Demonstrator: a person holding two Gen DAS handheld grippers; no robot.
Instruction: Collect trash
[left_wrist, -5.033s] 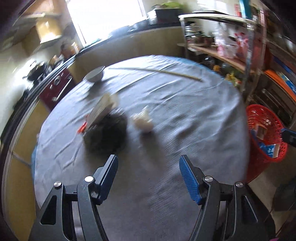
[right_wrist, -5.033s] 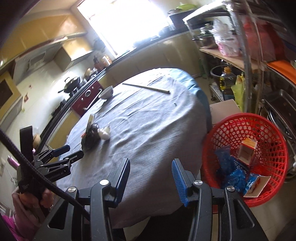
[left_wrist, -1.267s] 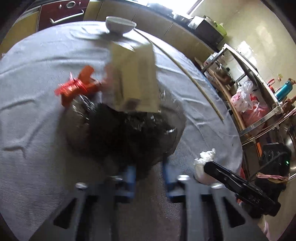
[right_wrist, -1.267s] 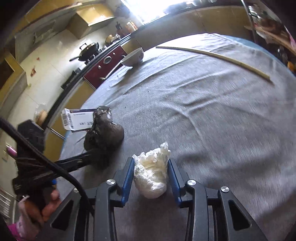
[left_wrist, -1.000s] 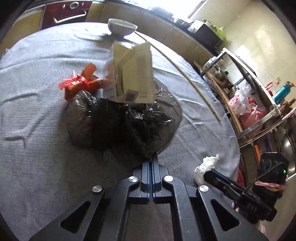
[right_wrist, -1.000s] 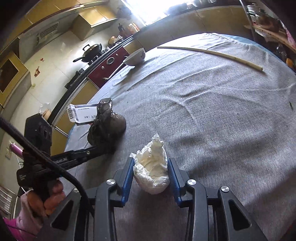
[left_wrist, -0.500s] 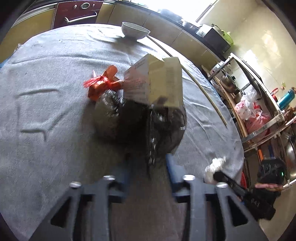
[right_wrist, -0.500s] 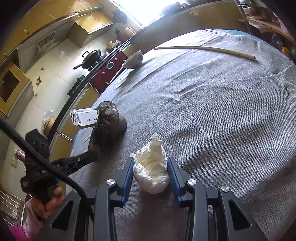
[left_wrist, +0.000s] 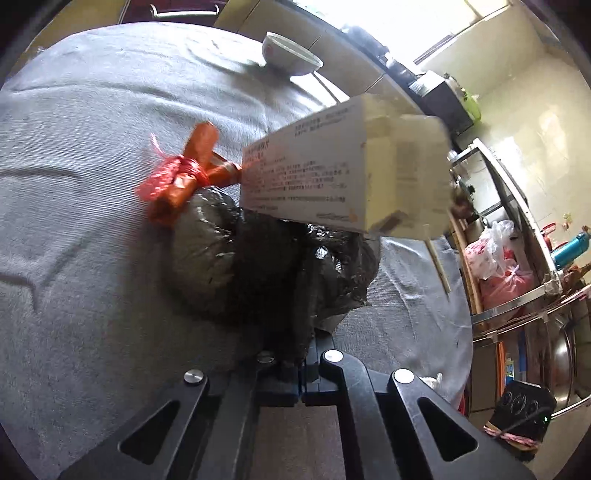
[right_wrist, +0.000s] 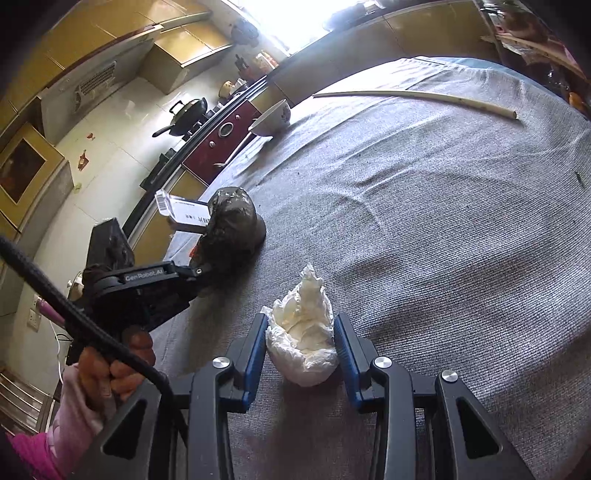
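Two pieces of trash sit mid-collection on the gray-clothed table (right_wrist: 461, 206): a crumpled black plastic bag (left_wrist: 266, 266), w/ a printed cardboard box (left_wrist: 332, 181) propped on top and a red-tied orange wrapper (left_wrist: 181, 181) just beside it, and near it a wad of white tissue (right_wrist: 306, 332). The left hand-held gripper (left_wrist: 301, 373) has its jaws pressed together on the near edge of the black bag; half a sec. earlier they stood apart around that edge, and a sec. ago they were together w/o it, so this looks like a second, better bite. The box has also tipped toward the right of the left wrist view since then & appears loose, likely to slide off if the bag is lifted. The right hand-held gripper (right_wrist: 301, 347) is clamped on the tissue, pads touching both sides, as it was a sec. ago. Beyond: a white bowl (right_wrist: 271, 116) and a long pale stick (right_wrist: 424, 96) at the table's far edge, kitchen counters behind. W/ both items gripped, carrying them off to a bin seems next; no bin shows in either view now.
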